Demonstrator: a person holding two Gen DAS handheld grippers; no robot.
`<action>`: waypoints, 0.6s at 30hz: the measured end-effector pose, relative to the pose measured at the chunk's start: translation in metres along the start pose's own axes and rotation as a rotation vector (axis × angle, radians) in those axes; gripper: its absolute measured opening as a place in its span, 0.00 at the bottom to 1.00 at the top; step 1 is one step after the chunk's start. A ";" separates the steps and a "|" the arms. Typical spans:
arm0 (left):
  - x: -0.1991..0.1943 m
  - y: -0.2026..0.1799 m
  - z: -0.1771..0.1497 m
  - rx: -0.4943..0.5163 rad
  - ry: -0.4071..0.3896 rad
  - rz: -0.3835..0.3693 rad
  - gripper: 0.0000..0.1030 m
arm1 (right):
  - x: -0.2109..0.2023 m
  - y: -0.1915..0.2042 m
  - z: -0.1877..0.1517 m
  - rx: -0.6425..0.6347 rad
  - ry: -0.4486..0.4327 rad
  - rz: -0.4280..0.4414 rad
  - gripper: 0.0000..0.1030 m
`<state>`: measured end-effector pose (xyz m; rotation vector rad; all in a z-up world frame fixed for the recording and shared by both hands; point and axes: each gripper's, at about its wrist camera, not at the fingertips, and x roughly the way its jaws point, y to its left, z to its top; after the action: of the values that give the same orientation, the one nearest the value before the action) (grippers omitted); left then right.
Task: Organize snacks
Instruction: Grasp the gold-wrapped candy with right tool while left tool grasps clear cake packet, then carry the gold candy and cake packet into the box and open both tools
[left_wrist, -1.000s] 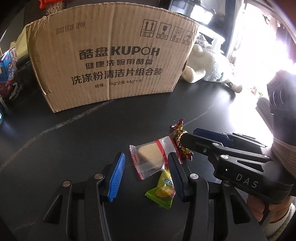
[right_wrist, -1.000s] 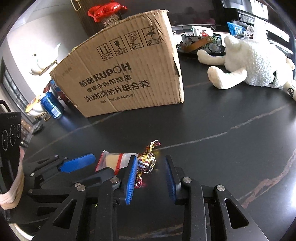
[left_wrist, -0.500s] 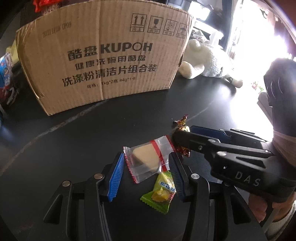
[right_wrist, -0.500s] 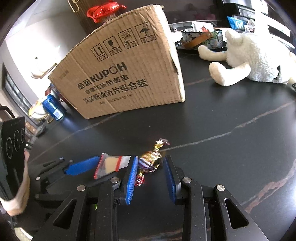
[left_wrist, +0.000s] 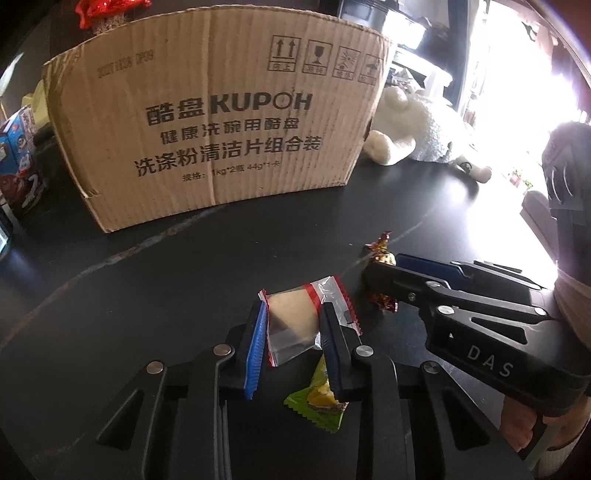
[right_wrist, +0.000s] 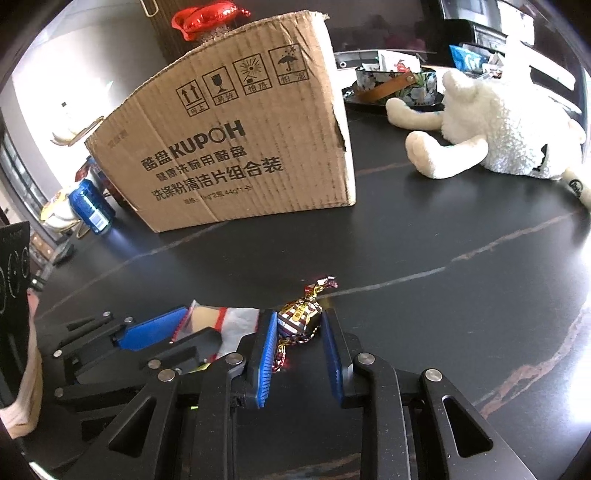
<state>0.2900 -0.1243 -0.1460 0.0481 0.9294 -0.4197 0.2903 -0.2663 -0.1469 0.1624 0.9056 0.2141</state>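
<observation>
My left gripper (left_wrist: 291, 332) is shut on a clear packet with a pale biscuit and a red stripe (left_wrist: 295, 321), held just above the black table. A green and yellow candy (left_wrist: 319, 404) lies under its right finger. My right gripper (right_wrist: 299, 332) is shut on a gold and red foil candy (right_wrist: 299, 317), whose twisted ends stick out front and back. The right gripper also shows in the left wrist view (left_wrist: 384, 275), just right of the packet. The left gripper shows in the right wrist view (right_wrist: 177, 332), with the packet (right_wrist: 236, 317) in it.
A tall KUPOH cardboard box (left_wrist: 218, 129) stands behind on the black table (right_wrist: 424, 240). A white plush toy (right_wrist: 487, 133) lies at the back right. A blue can (right_wrist: 90, 206) and snack packs (left_wrist: 18, 162) stand left of the box.
Both grippers have closed: the left on the biscuit packet, the right on the foil candy. Both have moved a little toward the box, and the packet is lifted off the table.
</observation>
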 end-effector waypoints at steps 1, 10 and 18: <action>-0.001 0.002 0.000 -0.007 -0.002 -0.002 0.28 | -0.001 0.001 0.000 -0.005 -0.003 -0.008 0.25; -0.019 0.006 0.005 -0.030 -0.048 0.022 0.28 | -0.011 0.010 -0.001 -0.035 -0.029 -0.002 0.25; -0.050 0.006 0.009 -0.047 -0.099 0.031 0.28 | -0.032 0.020 0.002 -0.041 -0.077 0.022 0.25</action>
<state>0.2734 -0.1042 -0.1021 -0.0015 0.8398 -0.3679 0.2704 -0.2556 -0.1163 0.1418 0.8226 0.2447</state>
